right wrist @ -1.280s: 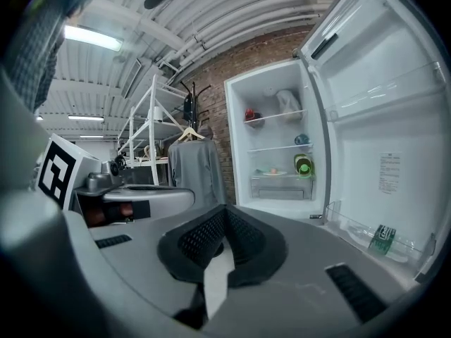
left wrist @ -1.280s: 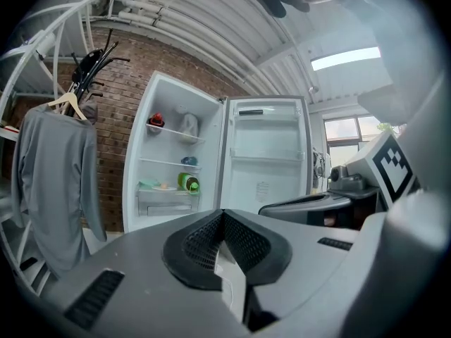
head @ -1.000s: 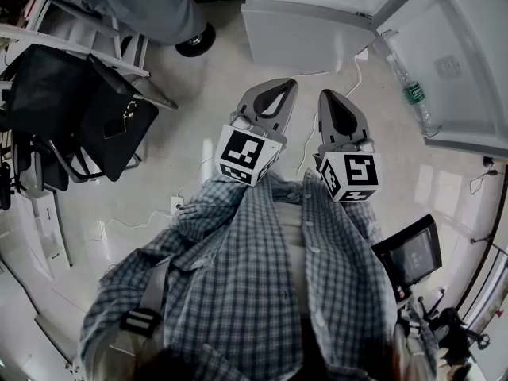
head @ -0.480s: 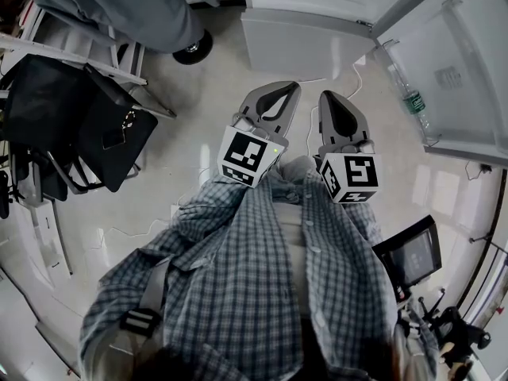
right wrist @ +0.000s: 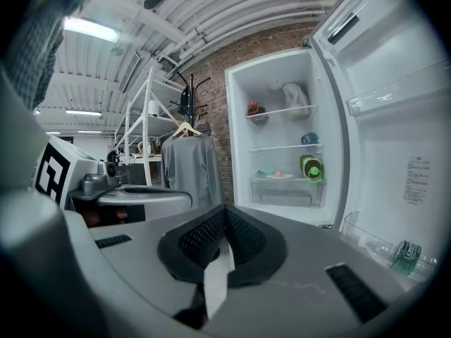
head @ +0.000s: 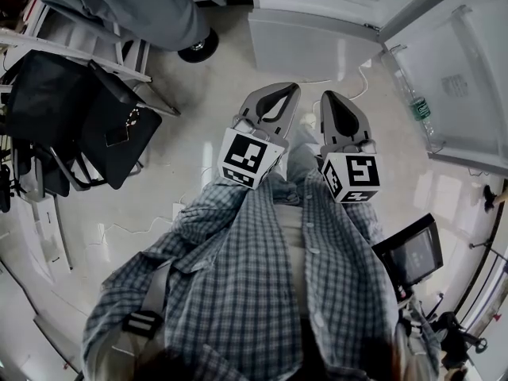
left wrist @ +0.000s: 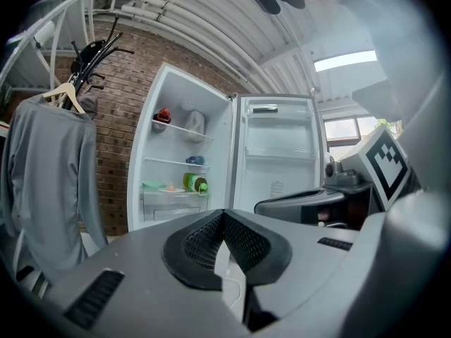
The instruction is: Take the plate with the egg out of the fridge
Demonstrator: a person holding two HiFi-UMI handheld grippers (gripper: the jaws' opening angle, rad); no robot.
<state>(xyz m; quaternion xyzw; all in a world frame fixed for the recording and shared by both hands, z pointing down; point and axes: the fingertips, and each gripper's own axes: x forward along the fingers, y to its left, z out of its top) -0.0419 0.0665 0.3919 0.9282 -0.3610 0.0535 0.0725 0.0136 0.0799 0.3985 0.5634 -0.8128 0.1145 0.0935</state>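
The fridge [left wrist: 184, 167] stands open ahead of me, some way off. On its lower shelf rests a pale plate with the egg [left wrist: 171, 188], the same plate with the egg [right wrist: 279, 175] showing in the right gripper view, next to a green bottle [right wrist: 311, 167]. My left gripper [left wrist: 223, 213] and right gripper [right wrist: 225, 208] are both shut with nothing between the jaws. In the head view the left gripper [head: 279, 90] and right gripper [head: 330, 95] are held side by side at chest height, pointing toward the fridge base [head: 317, 42].
The fridge door [head: 456, 70] swings out to the right, with a water bottle [head: 418, 105] in its lower rack. A grey garment on a hanger [left wrist: 46, 174] hangs left of the fridge. Black chairs and a bag [head: 95, 117] crowd the left. A white cable [head: 361, 74] trails on the floor.
The fridge base and door have slid slightly lower in the head view, so I stand a bit closer. Both grippers stay shut and side by side.
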